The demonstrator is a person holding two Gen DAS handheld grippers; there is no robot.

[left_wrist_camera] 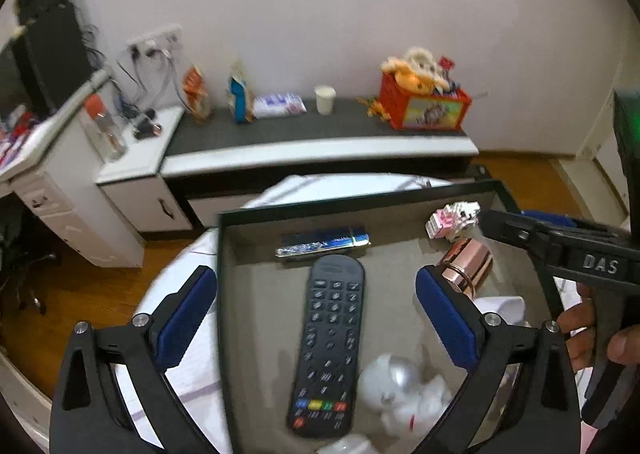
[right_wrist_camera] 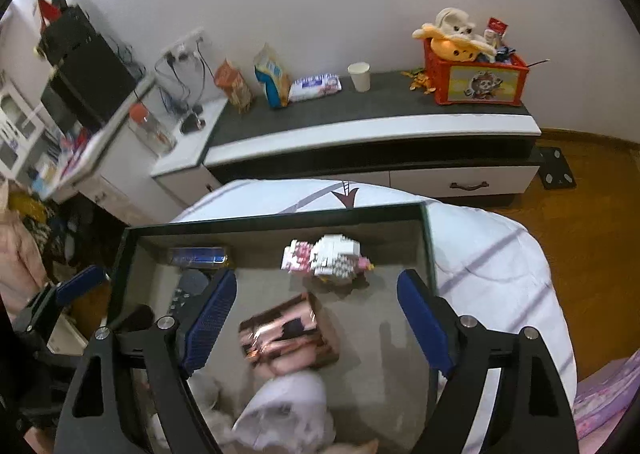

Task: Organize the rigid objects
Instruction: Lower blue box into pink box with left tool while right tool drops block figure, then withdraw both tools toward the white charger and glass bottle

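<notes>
A dark-rimmed tray (left_wrist_camera: 224, 238) with a grey floor is seen lying on a white striped bed (right_wrist_camera: 500, 254), and the things to be sorted are gathered inside it. The left tool (left_wrist_camera: 316, 318) is held spread wide above the tray, nothing pinched; a black remote (left_wrist_camera: 328, 346) lies flat between its blue pads without being touched. A blue foil packet (left_wrist_camera: 324, 244) is found at twelve o'clock of the remote, against the far wall. A shiny pink box (left_wrist_camera: 468, 262) sits at two o'clock of the remote, and a pink-and-white block figure (left_wrist_camera: 452, 220) lies beyond it near the far corner. A white figurine (left_wrist_camera: 394, 382) rests at four o'clock, just beside the remote. The right tool (right_wrist_camera: 318, 318) is likewise spread over the pink box, which lies loose below its pads. A hand (left_wrist_camera: 588, 334) is seen on the right tool's handle.
</notes>
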